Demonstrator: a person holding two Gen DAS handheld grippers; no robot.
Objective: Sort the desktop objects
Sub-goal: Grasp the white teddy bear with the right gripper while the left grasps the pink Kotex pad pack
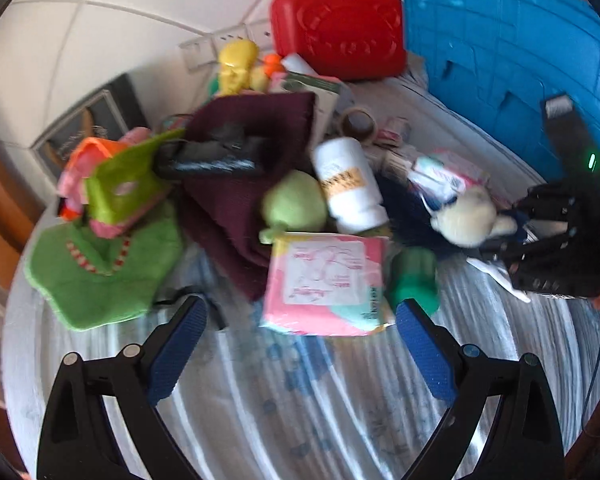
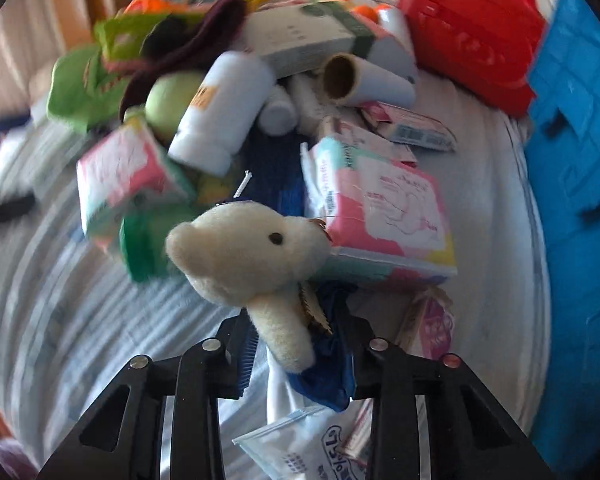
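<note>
Item: cream teddy bear (image 2: 256, 248), centre frame of my right view, clenched in my right gripper (image 2: 296, 336) (left view shows only its back). Left gripper (image 1: 300, 320) spread wide, grasping nothing, lower frame.

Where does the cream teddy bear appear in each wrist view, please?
Left wrist: cream teddy bear at right of centre, against the right gripper.
Right wrist: bear at centre, its body between the gripper's fingers.
Shared landmark: red case at the top.
</note>
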